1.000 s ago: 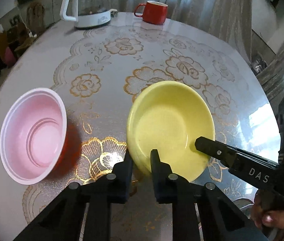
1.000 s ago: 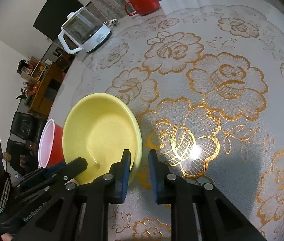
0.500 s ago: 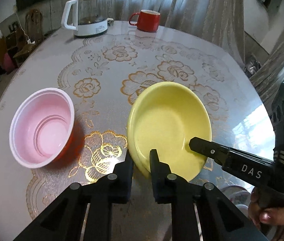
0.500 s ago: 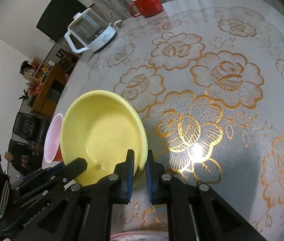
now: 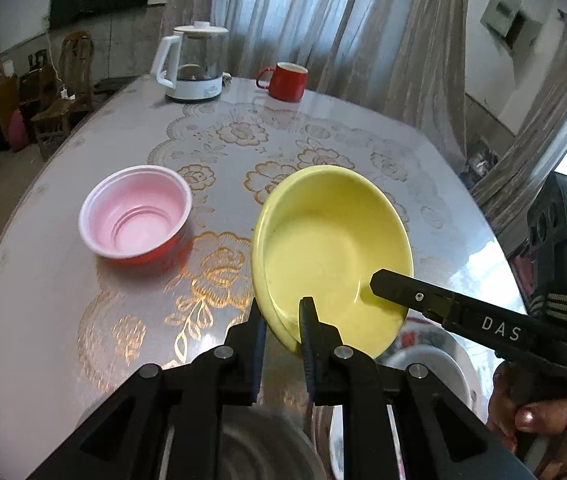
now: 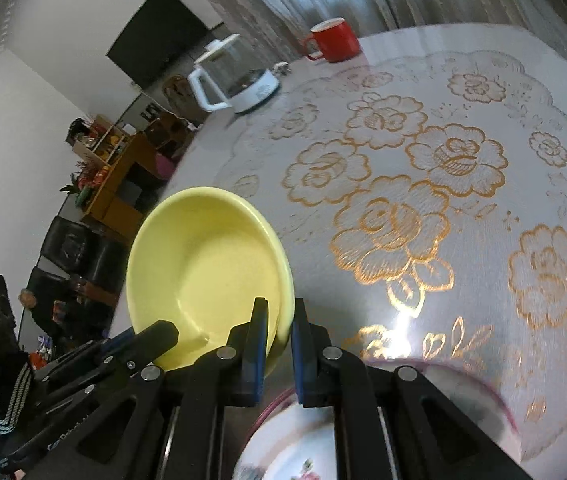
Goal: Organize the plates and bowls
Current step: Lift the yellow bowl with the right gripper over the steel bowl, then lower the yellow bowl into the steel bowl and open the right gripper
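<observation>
Both tongs angle downward and clamp opposite sides of the yellow bowl's [image 5: 331, 248] near rim. The left tongs [image 5: 281, 316] pinch the near-left edge; the right tongs [image 6: 279, 320] pinch the near-right edge. A hand [image 5: 531, 412] grips the right tongs' handle at lower right.

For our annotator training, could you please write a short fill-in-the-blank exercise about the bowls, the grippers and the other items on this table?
1. Both the left gripper and the right gripper are shut on the rim of the round ____ bowl.
2. The round plastic bowl with a pink inside and red outside is gripped by ____ gripper.
3. At the far edge of the floral table, the red mug stands beside a glass ____ with a white handle.

Missing words: yellow; neither; kettle
</observation>
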Demonstrator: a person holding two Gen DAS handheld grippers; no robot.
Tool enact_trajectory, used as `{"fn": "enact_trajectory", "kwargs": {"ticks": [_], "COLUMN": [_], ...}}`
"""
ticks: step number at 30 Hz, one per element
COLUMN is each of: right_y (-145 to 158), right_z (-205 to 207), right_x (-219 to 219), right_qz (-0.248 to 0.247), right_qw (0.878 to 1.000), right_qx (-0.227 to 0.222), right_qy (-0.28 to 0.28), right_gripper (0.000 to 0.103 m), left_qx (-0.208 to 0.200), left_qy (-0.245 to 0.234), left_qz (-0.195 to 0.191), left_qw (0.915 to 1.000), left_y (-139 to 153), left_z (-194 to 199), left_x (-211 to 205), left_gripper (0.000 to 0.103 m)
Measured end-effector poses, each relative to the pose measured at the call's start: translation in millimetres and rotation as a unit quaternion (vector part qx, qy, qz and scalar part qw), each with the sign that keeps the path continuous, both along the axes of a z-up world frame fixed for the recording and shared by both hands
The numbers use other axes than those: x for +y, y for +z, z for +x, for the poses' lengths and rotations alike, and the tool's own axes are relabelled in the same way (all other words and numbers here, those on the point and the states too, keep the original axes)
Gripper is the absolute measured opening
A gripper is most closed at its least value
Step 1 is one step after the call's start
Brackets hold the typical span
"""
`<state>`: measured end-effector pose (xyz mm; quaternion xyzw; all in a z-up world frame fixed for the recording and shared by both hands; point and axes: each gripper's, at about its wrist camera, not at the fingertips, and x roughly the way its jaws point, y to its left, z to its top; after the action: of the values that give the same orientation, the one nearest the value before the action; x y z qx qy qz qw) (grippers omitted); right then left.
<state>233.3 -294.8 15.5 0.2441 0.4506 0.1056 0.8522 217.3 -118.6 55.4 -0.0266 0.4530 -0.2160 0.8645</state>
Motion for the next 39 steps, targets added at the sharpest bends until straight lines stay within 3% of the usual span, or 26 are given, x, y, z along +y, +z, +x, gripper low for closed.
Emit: {"fn": "enact_trajectory", "kwargs": {"ticks": [10, 23, 39], "right_y": [13.2, -5.8, -40.4], "right_z": [-50.6, -90.7, -104.1], "right_x": [31.8, 77.1, 108.6], "right_qz": [0.013, 0.032, 0.018], "right_qw": [0.999, 0.998, 0.997], "right_qx": [-0.024, -0.023, 0.016], "right_qy": [0.025, 0.057, 0.071], "right_gripper": [0.010, 0.012, 0.013], "left_qx": [-0.015, -0.007, -0.002], "left_qy": [0.018, 0.054, 0.073], "left_qz": [-0.030, -0.050, -0.013], "left_qw": [0.9993, 0.9973, 0.9973], "left_y": [4.2, -17.9, -50.4], "left_z": [-49.4, -93.4, -111.2], "left_x": [39.9, 93.8, 111.2], "left_gripper": [0.016, 0.016, 0.016]}}
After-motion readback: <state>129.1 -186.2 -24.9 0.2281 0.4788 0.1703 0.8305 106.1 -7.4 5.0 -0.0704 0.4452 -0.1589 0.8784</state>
